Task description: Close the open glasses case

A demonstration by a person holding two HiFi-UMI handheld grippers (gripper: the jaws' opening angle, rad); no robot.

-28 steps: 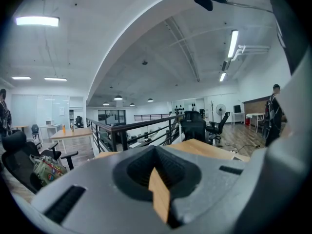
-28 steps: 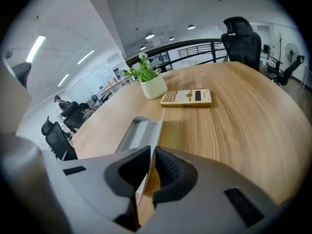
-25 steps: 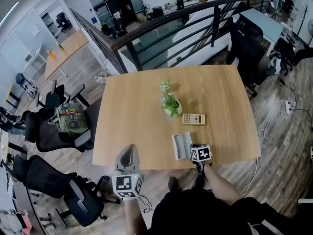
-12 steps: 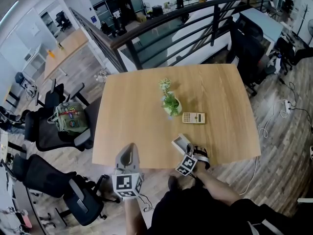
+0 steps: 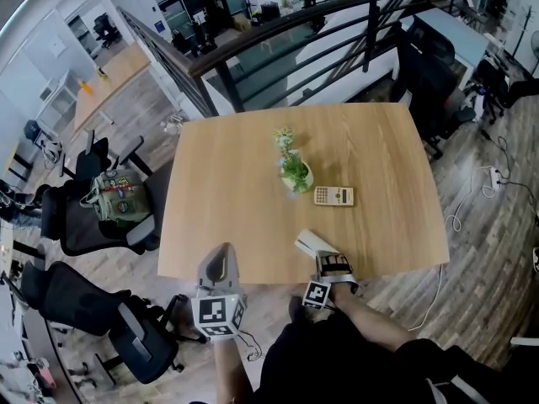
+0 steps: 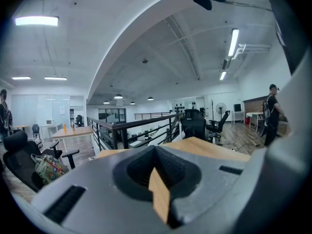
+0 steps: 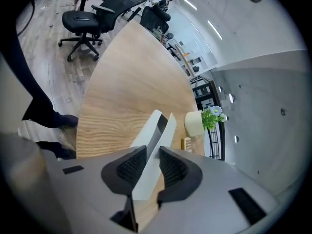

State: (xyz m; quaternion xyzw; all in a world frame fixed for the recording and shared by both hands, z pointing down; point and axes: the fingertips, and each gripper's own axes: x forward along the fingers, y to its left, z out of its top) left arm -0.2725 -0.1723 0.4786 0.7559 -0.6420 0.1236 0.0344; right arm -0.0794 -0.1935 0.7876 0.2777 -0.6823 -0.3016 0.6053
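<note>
The white glasses case [image 5: 312,243] is near the front edge of the wooden table [image 5: 236,183], tilted up. In the right gripper view the glasses case [image 7: 157,129] runs between the jaws, its lid and base folded close with a narrow dark gap left between them. My right gripper [image 5: 330,263] is shut on one end of it; the right gripper [image 7: 148,156] pinches it from both sides. My left gripper [image 5: 221,264] hangs at the table's front edge, left of the case, shut and holding nothing. In its own view the left gripper [image 6: 156,155] shows only a thin slit.
A small potted plant [image 5: 295,172] stands mid-table with a calculator [image 5: 333,196] to its right; both lie beyond the case. Office chairs [image 5: 93,217] stand left of the table. A dark railing [image 5: 278,36] runs behind it. A cable [image 5: 472,204] trails on the floor at the right.
The case lay flat and open one second ago. My right gripper has turned and closed on it, tipping it up with its halves folded nearly together. The left gripper has not moved.
</note>
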